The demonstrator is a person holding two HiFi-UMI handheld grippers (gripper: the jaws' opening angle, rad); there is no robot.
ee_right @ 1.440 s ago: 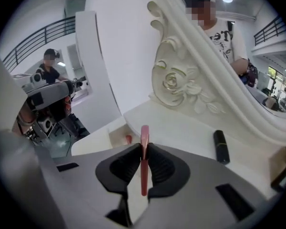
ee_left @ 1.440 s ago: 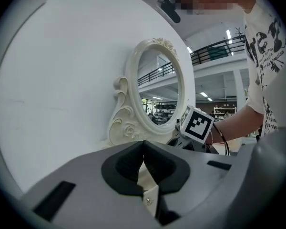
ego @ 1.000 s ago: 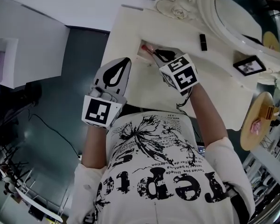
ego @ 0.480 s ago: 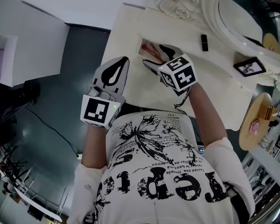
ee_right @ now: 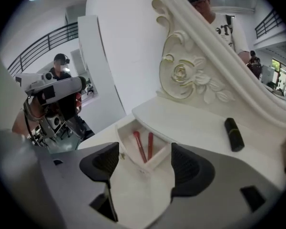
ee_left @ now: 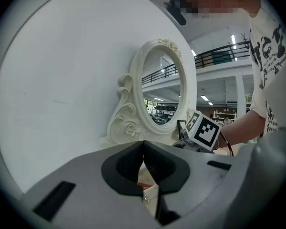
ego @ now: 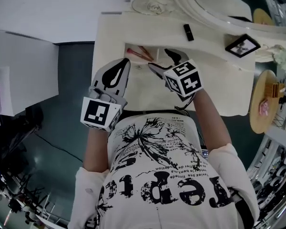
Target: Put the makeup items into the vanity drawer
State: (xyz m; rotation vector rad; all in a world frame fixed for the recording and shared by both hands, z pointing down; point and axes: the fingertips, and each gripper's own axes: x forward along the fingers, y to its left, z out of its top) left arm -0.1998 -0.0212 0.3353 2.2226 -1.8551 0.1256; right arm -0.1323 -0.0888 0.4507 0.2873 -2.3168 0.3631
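The left gripper [ee_left: 143, 165] has its fingers pressed together on nothing. The right gripper [ee_right: 140, 163] stands wide, its jaws closing a little, with nothing between them.

Just beyond its fingertips is the open drawer [ee_right: 160, 158], with two red sticks [ee_right: 142, 147] lying inside. Farther off, past the right finger, a black tube [ee_right: 233, 134] lies on the tabletop [ee_right: 190, 120].

That tube looks like the next item. Go to it with the fingers wide, close across its narrow sides, and lift it clear of the drawer's front wall.

The tabletop hides the back of the drawer, and whether the sticks are brushes or pencils is unclear.
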